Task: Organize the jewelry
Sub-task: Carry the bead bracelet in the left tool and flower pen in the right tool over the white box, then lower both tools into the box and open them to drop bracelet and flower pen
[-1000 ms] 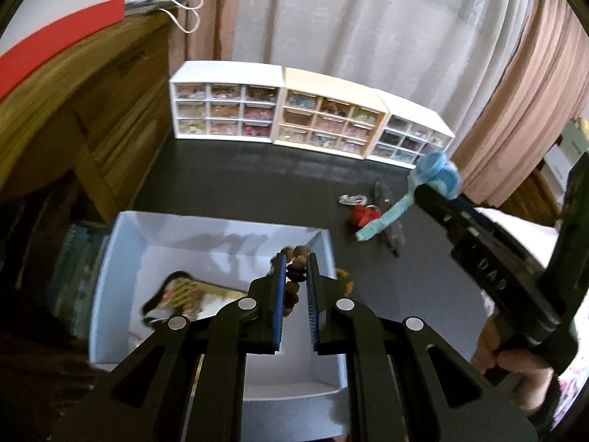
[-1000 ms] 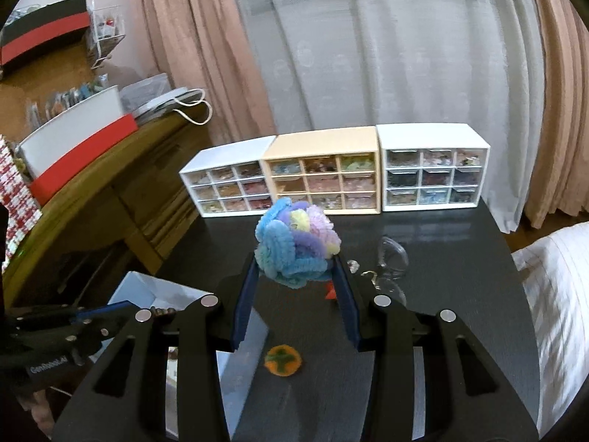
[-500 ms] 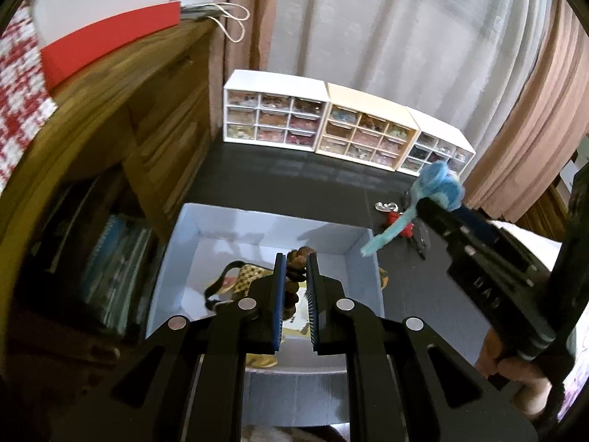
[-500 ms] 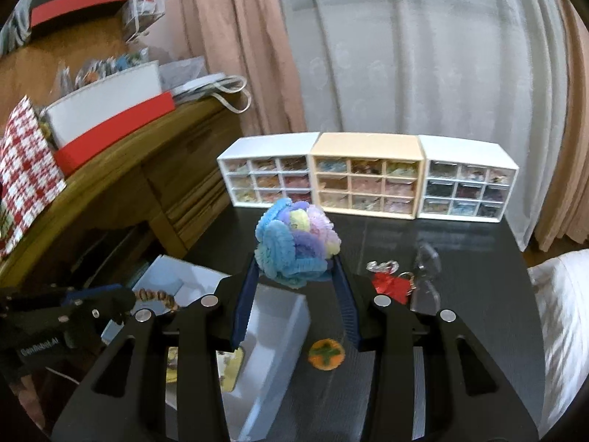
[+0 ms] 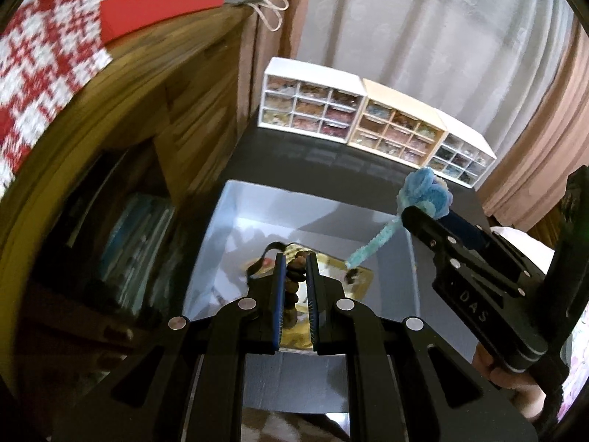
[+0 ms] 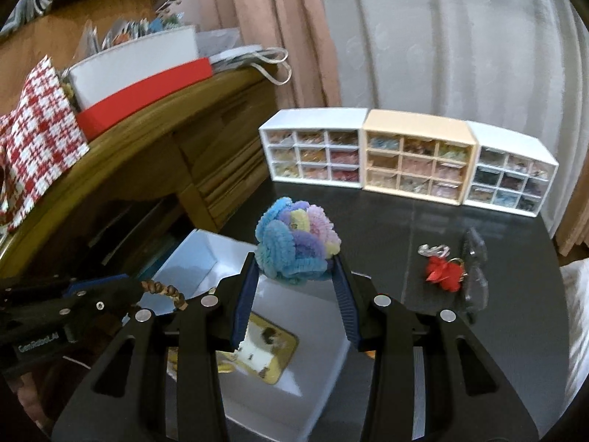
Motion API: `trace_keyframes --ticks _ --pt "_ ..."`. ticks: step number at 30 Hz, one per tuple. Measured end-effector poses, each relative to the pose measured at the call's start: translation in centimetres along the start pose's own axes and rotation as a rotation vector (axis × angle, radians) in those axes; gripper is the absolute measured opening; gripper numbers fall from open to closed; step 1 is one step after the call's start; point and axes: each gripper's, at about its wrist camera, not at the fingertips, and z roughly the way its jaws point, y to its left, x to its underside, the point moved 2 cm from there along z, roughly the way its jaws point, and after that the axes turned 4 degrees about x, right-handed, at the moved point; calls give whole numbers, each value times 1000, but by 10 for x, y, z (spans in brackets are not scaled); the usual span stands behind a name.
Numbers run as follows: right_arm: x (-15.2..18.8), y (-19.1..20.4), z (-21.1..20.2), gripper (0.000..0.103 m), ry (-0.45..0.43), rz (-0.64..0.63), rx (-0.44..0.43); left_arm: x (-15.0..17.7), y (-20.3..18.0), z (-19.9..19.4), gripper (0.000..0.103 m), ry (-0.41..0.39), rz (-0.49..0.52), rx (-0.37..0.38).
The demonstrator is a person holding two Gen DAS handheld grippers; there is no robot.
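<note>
Jewelry pieces are in both hands' jaws, poised above the open white box (image 6: 324, 375), so the step in hand looks like dropping them in. The left gripper (image 5: 294, 276) is clenched on a bead bracelet (image 5: 295, 287) of round brown, wood-like beads that hang between its jaws. The right gripper (image 6: 294, 283) grasps a fuzzy flower (image 6: 296, 245), a soft coiled ball of blue, purple, yellow and pink chenille whose pale blue stem trails below the jaws. Beneath both pairs of jaws the box floor carries a glossy gold-edged card (image 6: 267, 350), possibly packaging; the blur leaves it unclear. Next, each pair of jaws needs to come lower inside the walls, then release. Beyond the right jaws, a red charm (image 6: 441, 274) waits on the dark tabletop (image 6: 386, 228)
</note>
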Motion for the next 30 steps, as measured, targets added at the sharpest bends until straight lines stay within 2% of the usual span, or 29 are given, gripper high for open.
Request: trace_keyframes --ticks 6,18,26,28,30 --pt "11 11 14 40 59 -16 -22 2 12 9 12 24 -23 -15" --pt "39 9 46 40 200 -34 -1 8 20 36 12 94 -44 -19" --pt "44 7 52 42 229 -63 0 13 27 50 12 127 -64 -38" --pt "43 7 50 44 213 -77 6 14 29 53 12 133 -68 -39" --pt "39 4 44 54 189 -72 15 15 29 54 12 137 -71 -37"
